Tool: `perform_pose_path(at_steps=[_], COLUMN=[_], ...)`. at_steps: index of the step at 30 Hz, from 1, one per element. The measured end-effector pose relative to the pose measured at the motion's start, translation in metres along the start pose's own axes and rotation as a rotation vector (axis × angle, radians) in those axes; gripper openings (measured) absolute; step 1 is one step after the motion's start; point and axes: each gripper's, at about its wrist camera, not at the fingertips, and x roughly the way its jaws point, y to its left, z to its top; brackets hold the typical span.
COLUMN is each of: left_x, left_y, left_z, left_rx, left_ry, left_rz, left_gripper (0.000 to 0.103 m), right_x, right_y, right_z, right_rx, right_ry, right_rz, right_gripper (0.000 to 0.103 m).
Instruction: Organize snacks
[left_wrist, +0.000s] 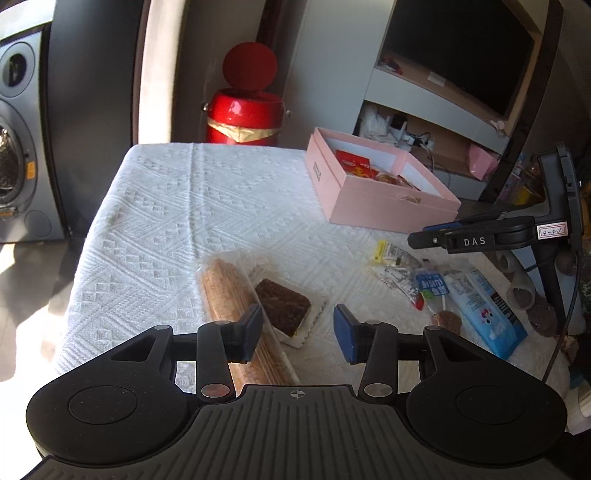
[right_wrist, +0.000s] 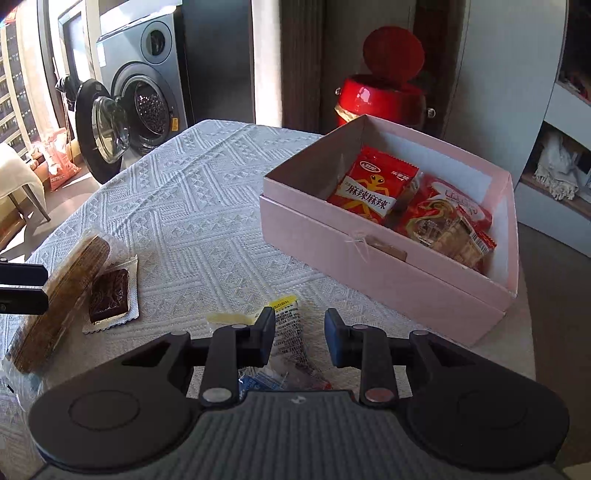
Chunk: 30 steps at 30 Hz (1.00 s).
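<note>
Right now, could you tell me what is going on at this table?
A person with two handheld grippers is sorting snacks into a pink box, which already holds red packets. The left gripper hangs open over a wrapped brownie and a long biscuit pack. The right gripper is open above small wrapped snacks. Neither holds anything.

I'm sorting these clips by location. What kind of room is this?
Most likely a home living or laundry area: a front-loading washing machine with its door open, a TV on a shelf unit, and a cloth-covered table holding a pink box of snacks.
</note>
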Motion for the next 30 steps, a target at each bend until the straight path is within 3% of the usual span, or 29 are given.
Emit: perform_pose_path(at_steps=[2,5,7,11,14,18,20,23,26,30], left_x=[0.004,0.007,0.005,0.011,0.028,0.046,0.049,0.046,0.041,0.043], left_y=[-0.006,-0.006,-0.006,-0.018,-0.026,-0.026,-0.030,-0.052,-0.088,-0.130], left_z=[-0.001,-0.001,0.003,0.012,0.012,0.013,0.014,0.012,0.005,-0.008], left_rx=[0.031,0.035,0.007,-0.023,-0.037,-0.088,-0.096,-0.029,0.116,0.331], left_ry=[0.025,0.023,0.009,0.022,0.075,0.098,0.107,0.128,0.157,0.209], left_rz=[0.044,0.096,0.087,0.006,0.037,0.083,0.069,-0.083,-0.201,-0.229], left_gripper=[0.047,0.041,0.041,0.042,0.042,0.042,0.042,0.042,0.042,0.042], right_x=[-0.011,-0.029,-0.041,-0.061,-0.070,-0.071,-0.066,-0.067,-0.060,-0.056], right_y=[-0.012,-0.020,-0.019,-0.015,-0.019,-0.031,-0.035,-0.035,-0.029,-0.032], right_z=[-0.004,-0.015,-0.026,-0.055,-0.076,-0.097,-0.107,-0.115,-0.115,-0.117], right_rx=[0.049,0.080,0.060,0.020,0.052,0.161,0.223,0.278,0.284,0.322], right_ry=[-0.031,-0.049,-0.067,-0.094,-0.111,-0.096,-0.094,-0.121,-0.125,-0.146], right_rz=[-0.010,-0.005,-0.012,-0.097,-0.170,-0.176,-0.169,-0.099,-0.040,-0.016], right_gripper=[0.030,0.044,0.051,0.052,0.052,0.052,0.053,0.055,0.057,0.062])
